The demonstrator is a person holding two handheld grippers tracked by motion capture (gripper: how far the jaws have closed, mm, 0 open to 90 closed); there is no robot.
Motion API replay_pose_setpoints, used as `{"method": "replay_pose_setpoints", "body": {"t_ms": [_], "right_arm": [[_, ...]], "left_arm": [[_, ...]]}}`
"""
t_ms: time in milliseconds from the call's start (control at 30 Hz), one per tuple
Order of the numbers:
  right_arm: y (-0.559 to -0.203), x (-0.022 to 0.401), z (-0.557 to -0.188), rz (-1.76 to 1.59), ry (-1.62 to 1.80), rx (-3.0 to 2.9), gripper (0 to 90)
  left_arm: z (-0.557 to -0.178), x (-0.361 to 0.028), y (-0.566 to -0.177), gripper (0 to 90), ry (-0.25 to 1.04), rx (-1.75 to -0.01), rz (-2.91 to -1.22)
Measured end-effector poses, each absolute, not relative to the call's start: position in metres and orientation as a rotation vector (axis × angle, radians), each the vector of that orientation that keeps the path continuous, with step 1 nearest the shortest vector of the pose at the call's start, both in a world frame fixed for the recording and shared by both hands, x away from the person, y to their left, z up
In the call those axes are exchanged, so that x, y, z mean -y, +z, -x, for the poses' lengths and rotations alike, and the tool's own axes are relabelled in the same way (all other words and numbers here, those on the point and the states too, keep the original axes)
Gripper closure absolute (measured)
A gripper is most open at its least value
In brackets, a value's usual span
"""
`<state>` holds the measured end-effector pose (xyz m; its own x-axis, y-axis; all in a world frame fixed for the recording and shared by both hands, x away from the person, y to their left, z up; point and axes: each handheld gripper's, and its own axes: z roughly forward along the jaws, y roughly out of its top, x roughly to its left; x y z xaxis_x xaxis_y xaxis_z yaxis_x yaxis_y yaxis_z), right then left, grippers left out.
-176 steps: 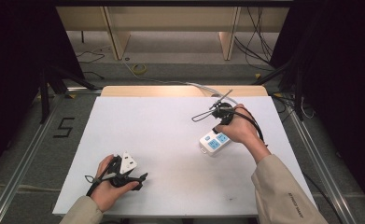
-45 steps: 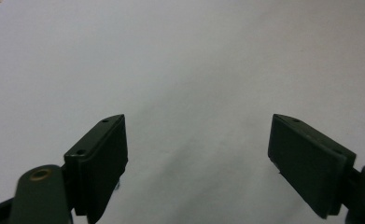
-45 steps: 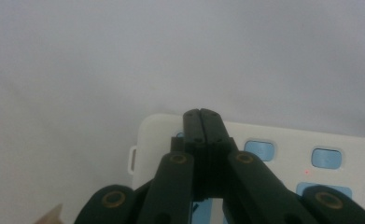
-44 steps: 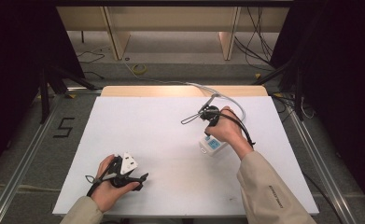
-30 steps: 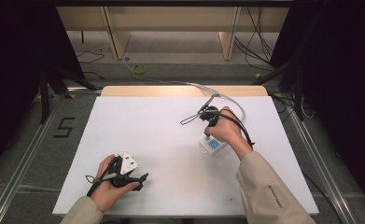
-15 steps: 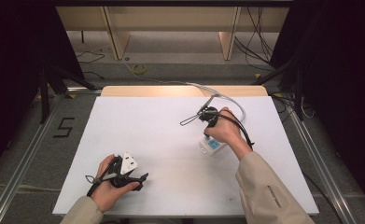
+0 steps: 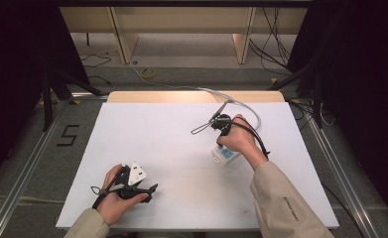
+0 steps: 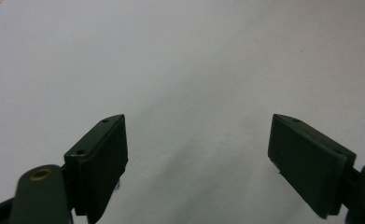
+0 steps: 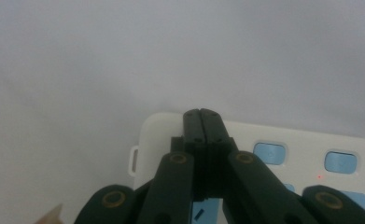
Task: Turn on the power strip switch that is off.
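Observation:
A small white device (image 7: 225, 154) with light-blue buttons lies right of the table's middle, partly under the person's right hand. My right gripper (image 7: 222, 124) points down at it. In the right gripper view this gripper (image 9: 201, 114) is shut with nothing between its jaws, and its tips lie over the device's top face (image 9: 301, 140) near a blue button (image 9: 270, 153). A tiny red dot (image 9: 319, 177) glows on the device. My left gripper (image 7: 144, 190) rests low at the table's front left. In its own view the left gripper (image 8: 196, 154) is open over bare white table.
The white tabletop (image 7: 161, 134) has a wooden strip (image 7: 191, 96) along its far edge. A pale cable (image 7: 241, 101) runs from that edge to the right gripper. Metal rails (image 7: 28, 163) flank the table, and a "5" mark (image 7: 68, 135) is on the floor at left.
Since the oldest frame the right hand has shifted left and come over the white device. Over the last second it has barely moved. The left gripper has stayed put.

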<state>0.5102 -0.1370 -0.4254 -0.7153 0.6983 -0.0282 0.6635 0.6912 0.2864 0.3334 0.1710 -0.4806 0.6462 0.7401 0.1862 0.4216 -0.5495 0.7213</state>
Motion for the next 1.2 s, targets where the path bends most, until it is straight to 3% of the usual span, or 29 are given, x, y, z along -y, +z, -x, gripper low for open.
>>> {"method": "replay_pose_setpoints", "body": {"t_ms": [1200], "right_arm": [[-0.4294, 0.1386, -0.5099, -1.139, 0.41, -2.77, 90.0]], "left_arm": [[-0.3331, -0.1701, -0.4805, 19.9, 0.633, -0.898, -2.218]]}}
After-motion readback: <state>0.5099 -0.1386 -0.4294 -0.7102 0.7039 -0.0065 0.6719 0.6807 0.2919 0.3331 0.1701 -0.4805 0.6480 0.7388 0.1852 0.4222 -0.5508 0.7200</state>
